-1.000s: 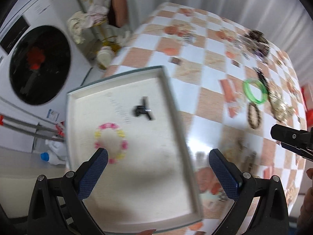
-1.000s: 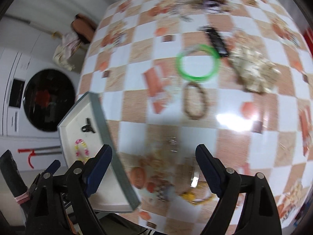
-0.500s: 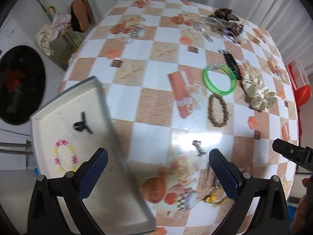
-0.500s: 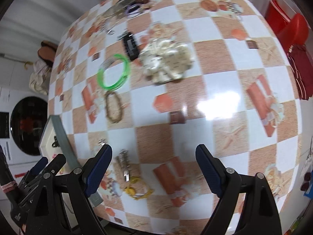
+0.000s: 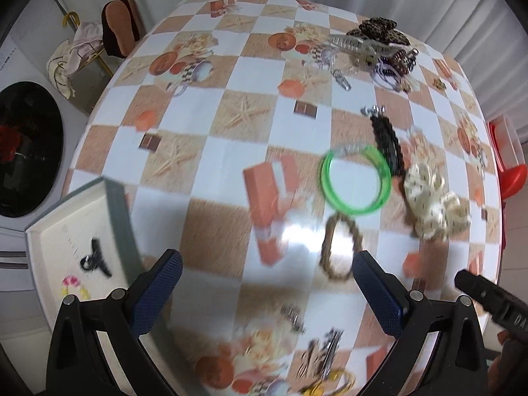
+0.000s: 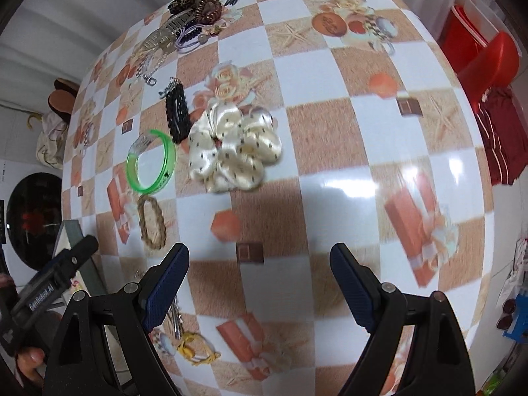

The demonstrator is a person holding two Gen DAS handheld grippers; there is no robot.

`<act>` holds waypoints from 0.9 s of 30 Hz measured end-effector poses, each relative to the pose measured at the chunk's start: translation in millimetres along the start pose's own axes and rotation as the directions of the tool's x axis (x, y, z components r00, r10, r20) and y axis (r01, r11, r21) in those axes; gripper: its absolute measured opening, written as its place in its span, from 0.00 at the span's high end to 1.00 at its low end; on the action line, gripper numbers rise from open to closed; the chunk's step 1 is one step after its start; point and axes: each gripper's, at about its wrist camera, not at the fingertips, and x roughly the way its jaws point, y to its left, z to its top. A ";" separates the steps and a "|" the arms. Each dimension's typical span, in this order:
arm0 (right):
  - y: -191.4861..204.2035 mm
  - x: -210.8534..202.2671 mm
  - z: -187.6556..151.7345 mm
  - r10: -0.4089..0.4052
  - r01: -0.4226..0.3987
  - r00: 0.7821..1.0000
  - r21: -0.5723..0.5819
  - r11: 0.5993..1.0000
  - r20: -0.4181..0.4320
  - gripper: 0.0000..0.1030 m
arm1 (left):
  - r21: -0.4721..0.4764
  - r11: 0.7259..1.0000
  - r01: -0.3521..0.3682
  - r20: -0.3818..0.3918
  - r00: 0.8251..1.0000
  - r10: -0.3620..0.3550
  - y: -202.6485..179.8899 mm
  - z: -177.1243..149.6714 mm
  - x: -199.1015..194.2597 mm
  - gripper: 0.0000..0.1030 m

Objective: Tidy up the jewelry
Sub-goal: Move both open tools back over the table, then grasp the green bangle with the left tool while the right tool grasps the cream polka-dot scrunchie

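Observation:
A white tray point(image 5: 49, 231) at the table's left edge holds a black hair claw point(image 5: 94, 259) and a pink-yellow bead bracelet point(image 5: 74, 285). On the checked tablecloth lie a green bangle point(image 5: 356, 180), a brown braided bracelet point(image 5: 341, 247), a cream dotted scrunchie point(image 5: 435, 203) and a black beaded clip point(image 5: 387, 142). My left gripper point(image 5: 264, 292) is open and empty, above the table just before the brown bracelet. My right gripper point(image 6: 259, 285) is open and empty, below the scrunchie point(image 6: 234, 147), with the green bangle point(image 6: 151, 163) and brown bracelet point(image 6: 151, 222) to its left.
A pile of hair clips and ties point(image 5: 379, 49) lies at the table's far side. Small clips and a yellow piece point(image 6: 194, 349) lie near the front edge. A washing machine point(image 5: 26, 148) stands left of the table and red stools point(image 6: 485, 52) stand right.
Both grippers have swung right and forward, away from the tray and toward the bangle, bracelet and scrunchie. Both stayed open and empty.

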 end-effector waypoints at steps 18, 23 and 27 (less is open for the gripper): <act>26.2 43.7 63.7 -0.089 0.095 0.995 -0.155 0.983 0.043 0.13 | 0.048 0.999 0.020 -0.017 1.000 -0.019 -38.8 49.5 60.9 0.04; 31.2 57.0 69.4 -0.112 0.118 0.993 -0.187 0.975 0.038 0.13 | 0.074 0.997 -0.010 -0.036 0.999 0.013 -48.5 52.6 76.5 0.11; 40.0 60.0 69.1 -0.142 0.152 0.988 -0.224 0.963 0.060 0.13 | 0.100 0.995 -0.007 -0.010 1.000 0.008 -56.1 54.3 74.3 0.21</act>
